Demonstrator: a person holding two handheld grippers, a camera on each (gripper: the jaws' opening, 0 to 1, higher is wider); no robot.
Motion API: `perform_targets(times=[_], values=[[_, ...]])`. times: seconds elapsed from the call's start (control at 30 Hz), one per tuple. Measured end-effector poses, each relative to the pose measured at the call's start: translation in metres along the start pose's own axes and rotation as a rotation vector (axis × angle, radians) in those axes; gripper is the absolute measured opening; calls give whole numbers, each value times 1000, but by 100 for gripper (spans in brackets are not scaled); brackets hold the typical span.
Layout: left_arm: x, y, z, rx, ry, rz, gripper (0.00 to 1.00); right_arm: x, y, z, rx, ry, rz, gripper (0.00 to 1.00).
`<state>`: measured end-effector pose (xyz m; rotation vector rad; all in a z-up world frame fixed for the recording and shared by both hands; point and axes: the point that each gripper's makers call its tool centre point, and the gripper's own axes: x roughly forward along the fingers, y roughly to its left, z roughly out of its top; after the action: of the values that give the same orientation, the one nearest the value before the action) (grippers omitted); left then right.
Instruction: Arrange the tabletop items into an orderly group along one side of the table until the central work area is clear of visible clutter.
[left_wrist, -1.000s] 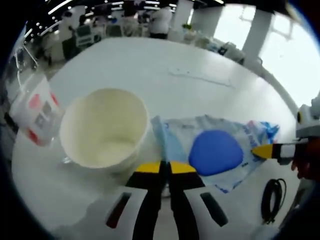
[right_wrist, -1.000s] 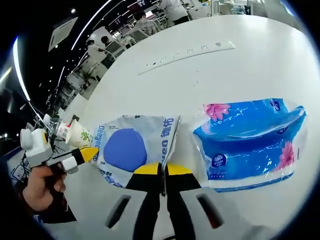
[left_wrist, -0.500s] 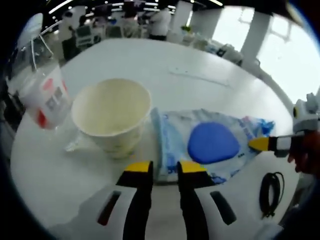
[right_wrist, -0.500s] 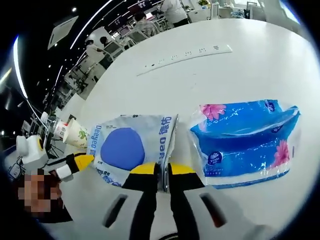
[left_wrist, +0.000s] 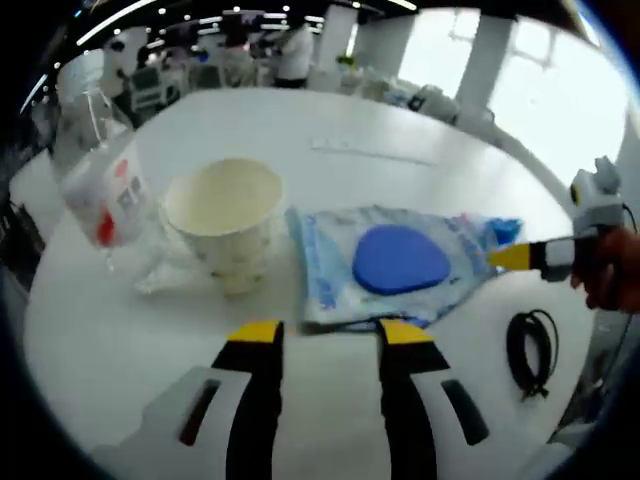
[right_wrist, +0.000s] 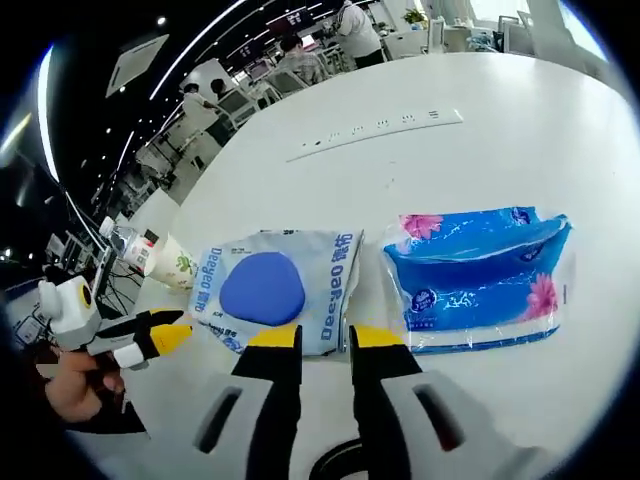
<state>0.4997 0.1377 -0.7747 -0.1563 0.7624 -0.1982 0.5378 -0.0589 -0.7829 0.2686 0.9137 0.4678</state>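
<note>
Four loose items sit on the round white table (left_wrist: 300, 130): one cream paper cup (left_wrist: 224, 222), one clear plastic bottle (left_wrist: 100, 180) with a red-and-grey label, one pale blue wet-wipes pack (left_wrist: 395, 262) with a dark blue oval flap, and one blue tissue pack (right_wrist: 480, 278) printed with pink flowers. One coiled black cable (left_wrist: 530, 350) lies near the table edge.

From the left gripper view, the cup stands upright just left of the wipes pack, the bottle beside the cup. The left gripper (left_wrist: 325, 332) has its yellow-tipped jaws spread, empty, just short of the wipes pack's near edge.

From the right gripper view, the tissue pack lies flat just right of the wipes pack (right_wrist: 272, 290) — apart, a strip of table between them. The right gripper (right_wrist: 325, 337) is parted too, holding nothing, its tips at the wipes pack's edge. A long white power strip (right_wrist: 375, 130) lies farther off.
</note>
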Motion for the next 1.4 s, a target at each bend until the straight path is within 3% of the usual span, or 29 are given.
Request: perform_targets(times=[0.1, 0.4, 0.7, 0.9, 1.07, 1.17, 1.4], values=[[-6, 2, -1, 13, -9, -6, 39, -11, -3, -7, -49, -14, 0, 21], [-27, -4, -9, 70, -51, -67, 51, -33, -21, -33, -48, 2, -19, 26], [-42, 0, -20, 76, -49, -87, 57, -49, -17, -44, -103, -9, -8, 30], [-56, -4, -25, 147, -65, -112, 62, -59, -20, -52, -86, -18, -14, 32], [-61, 4, -32, 133, -59, -114, 66, -71, -21, -56, -77, -33, -23, 32], [-67, 5, -37, 106, -58, -117, 73, -79, -23, -58, -83, -41, -33, 33], [-81, 6, -48, 123, -59, -126, 74, -93, -32, -68, -72, -42, -63, 34]])
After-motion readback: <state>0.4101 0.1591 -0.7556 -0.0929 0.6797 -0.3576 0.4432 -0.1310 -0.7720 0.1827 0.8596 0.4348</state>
